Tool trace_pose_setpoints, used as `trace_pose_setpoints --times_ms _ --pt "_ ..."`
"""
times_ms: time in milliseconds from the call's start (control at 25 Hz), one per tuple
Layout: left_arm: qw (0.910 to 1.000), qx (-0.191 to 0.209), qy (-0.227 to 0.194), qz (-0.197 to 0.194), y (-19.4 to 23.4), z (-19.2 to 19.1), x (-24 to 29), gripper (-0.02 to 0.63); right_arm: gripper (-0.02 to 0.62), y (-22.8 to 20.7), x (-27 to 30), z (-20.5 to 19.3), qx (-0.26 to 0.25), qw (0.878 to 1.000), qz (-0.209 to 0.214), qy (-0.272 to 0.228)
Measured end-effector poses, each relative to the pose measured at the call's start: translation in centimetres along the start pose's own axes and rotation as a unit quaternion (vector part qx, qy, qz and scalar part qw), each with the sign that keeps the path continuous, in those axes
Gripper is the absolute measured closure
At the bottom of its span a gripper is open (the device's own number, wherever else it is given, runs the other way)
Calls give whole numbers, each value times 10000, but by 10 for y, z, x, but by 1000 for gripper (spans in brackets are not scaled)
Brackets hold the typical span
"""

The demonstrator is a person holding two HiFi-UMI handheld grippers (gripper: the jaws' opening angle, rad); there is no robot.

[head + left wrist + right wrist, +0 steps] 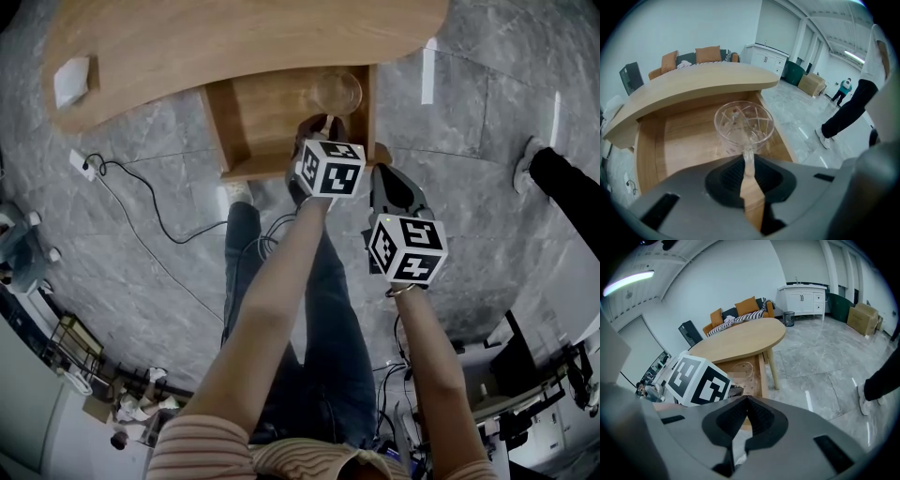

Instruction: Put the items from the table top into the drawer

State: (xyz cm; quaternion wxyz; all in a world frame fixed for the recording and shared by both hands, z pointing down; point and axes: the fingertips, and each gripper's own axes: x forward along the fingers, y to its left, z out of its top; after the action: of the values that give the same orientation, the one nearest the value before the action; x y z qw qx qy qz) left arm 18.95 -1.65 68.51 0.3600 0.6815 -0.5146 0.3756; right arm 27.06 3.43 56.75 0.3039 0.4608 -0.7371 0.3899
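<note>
Your left tool pinches the one clear cup by its handle over the open drawer, near its right wall; right tool closed, empty.

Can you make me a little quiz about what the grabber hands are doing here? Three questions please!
1. True or false: the left gripper holds the clear cup by its handle.
2. Where is the clear cup? A) on the tabletop B) at the open wooden drawer C) on the floor
3. Fill in: the jaws of the right gripper are ____, with nothing between them.

Key: 1 true; 2 B; 3 shut.
</note>
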Motion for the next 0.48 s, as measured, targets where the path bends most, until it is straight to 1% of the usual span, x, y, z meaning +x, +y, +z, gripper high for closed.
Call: trace_pose_setpoints --times_ms 120,240,480 --pt "9999 46 130 -17 -2 -4 4 555 588 -2 0 0 10 10000 -11 18" --pt "9995 -24 300 -55 -3 -11 10 555 588 -2 -2 0 10 10000 -7 13" --pt "9991 -35 415 -93 -5 -17 17 556 588 -4 -3 -1 51 10000 -21 5"
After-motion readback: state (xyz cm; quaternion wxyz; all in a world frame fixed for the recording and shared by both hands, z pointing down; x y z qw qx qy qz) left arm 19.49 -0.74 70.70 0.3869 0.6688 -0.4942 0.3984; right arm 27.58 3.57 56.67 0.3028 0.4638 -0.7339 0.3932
